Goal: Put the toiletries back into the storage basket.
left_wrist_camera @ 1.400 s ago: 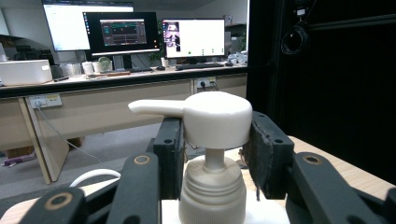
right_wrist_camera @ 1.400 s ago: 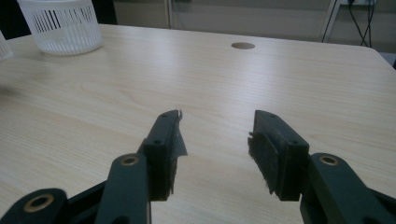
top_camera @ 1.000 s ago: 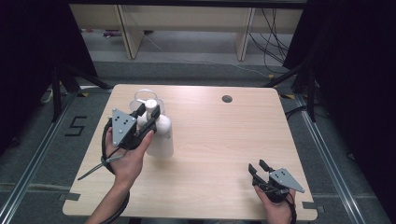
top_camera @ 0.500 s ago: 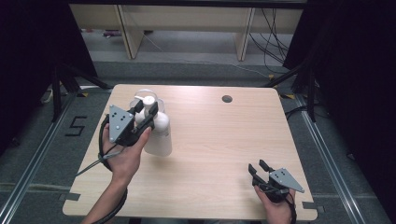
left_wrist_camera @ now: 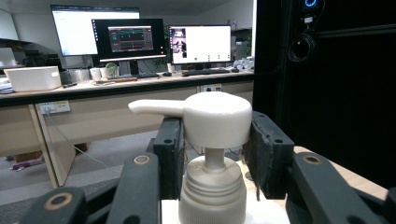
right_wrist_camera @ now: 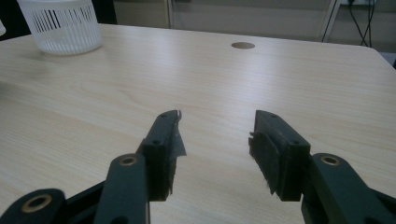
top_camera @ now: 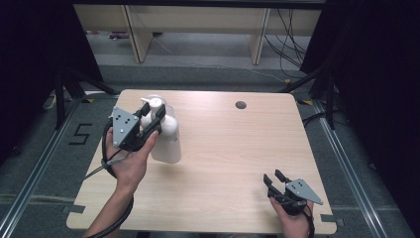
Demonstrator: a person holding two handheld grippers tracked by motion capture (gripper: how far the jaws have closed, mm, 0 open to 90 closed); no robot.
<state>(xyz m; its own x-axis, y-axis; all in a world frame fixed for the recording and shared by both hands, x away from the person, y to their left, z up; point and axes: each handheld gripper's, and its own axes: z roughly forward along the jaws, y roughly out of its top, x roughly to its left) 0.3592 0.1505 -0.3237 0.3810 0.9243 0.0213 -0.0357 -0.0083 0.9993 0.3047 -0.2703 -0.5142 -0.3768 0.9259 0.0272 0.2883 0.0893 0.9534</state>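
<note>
- Left gripper [top_camera: 151,118], far left: jaws pinching pump bottle [top_camera: 166,144] by its head; bottle looks lifted; destination unknown w/o task
- Right gripper [top_camera: 276,184], near right: jaws spread, idle

We can read one mark: a large figure "5" [top_camera: 80,134] set in tape on the dark floor [top_camera: 44,163], on the outer side of the left gripper [top_camera: 154,117], away from its jaws and off the table's edge. In the left gripper view, three monitors [left_wrist_camera: 126,39] glow well beyond the jaws, above the tips, yet what stands on their screens is too small for us to make out.
</note>
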